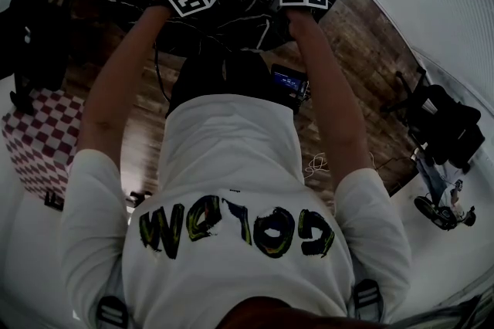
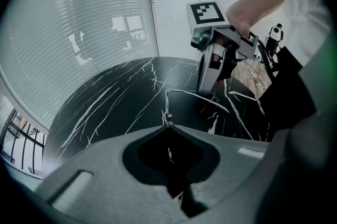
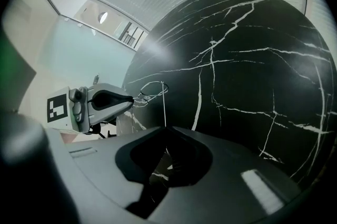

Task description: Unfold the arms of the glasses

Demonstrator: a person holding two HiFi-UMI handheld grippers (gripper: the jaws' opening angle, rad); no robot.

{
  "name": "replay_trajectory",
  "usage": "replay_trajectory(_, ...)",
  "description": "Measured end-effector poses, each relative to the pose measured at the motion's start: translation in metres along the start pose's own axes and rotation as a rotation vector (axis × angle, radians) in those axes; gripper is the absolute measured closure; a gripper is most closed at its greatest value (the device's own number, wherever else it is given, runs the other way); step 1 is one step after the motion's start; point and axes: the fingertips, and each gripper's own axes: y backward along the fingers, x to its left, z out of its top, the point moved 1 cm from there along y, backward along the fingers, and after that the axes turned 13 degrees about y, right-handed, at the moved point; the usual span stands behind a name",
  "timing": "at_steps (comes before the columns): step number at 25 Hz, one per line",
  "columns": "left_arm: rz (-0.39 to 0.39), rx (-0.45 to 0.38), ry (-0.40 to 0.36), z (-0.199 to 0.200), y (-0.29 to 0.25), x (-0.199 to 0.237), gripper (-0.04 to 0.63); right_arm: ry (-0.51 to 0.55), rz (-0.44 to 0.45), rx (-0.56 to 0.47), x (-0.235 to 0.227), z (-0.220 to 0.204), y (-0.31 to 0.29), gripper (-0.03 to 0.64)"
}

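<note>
Both jaws pinch the glasses (image 2: pixel 181 91), likely light and bendy: left gripper (image 2: pixel 168 124) near a lens (image 3: pixel 154 88), right gripper (image 3: pixel 164 129) on an arm (image 3: pixel 164 106).

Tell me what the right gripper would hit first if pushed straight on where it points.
Probably the black marble tabletop, just beyond the jaws. The right gripper is shut on the wire glasses arm, which runs ahead; depth is unclear.

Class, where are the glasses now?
In the right gripper view, left of centre: the glasses span between the left claw and right claw, both shut on the frame, over the black marble table.
</note>
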Motion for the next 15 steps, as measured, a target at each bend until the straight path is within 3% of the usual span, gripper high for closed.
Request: replay_trajectory(15,0.004,0.005,0.0,-0.0028,0.0001,-0.0017,0.589,0.052,0.014,0.042,-0.0013,-0.0013,-0.0003,0.611)
